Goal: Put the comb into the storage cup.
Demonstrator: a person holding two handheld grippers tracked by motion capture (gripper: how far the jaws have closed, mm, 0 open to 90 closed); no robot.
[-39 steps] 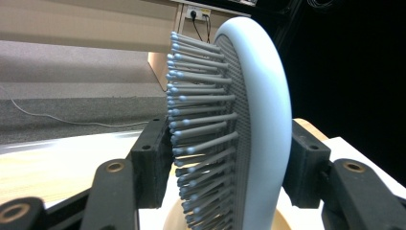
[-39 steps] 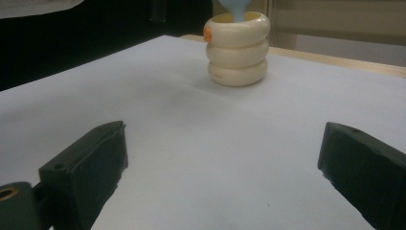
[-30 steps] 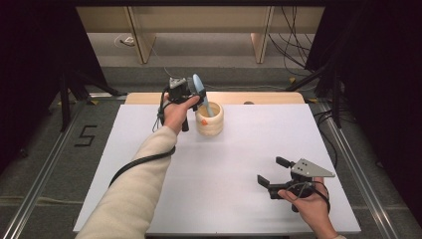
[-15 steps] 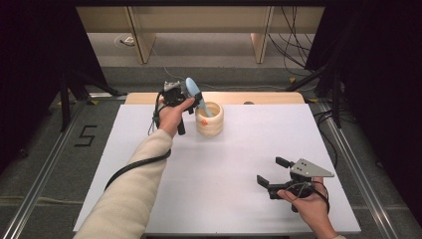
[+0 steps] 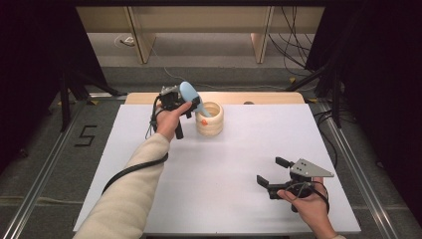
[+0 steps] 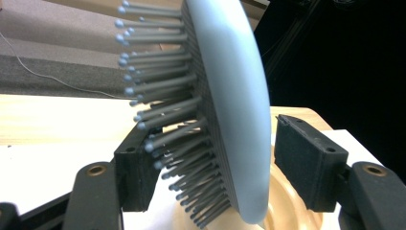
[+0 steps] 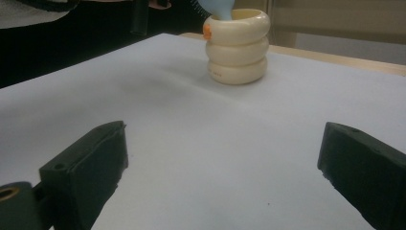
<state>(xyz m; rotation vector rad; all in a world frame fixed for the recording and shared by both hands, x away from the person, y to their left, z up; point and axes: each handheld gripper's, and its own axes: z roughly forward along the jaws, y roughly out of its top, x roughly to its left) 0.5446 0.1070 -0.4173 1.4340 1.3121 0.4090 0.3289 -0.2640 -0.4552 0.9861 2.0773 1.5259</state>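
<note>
A person stood at a white table [image 5: 149, 199] with a gripper in each hand. The landmark was a cream ribbed cup [image 5: 209, 119] near the table's far edge. A pale blue hairbrush [image 5: 189, 94] stood in it, handle down inside the cup, head leaning out over the rim toward the left gripper [image 5: 174, 102], just beside the cup. In the left gripper view, the brush head [image 6: 225, 110] sat between the jaws, whose pads had just been opening: bristles brushed one pad, while a gap showed at the other. The right gripper [image 5: 272, 175] rested well apart from the cup, near the table's front edge, its jaws spread wide around nothing.
</note>
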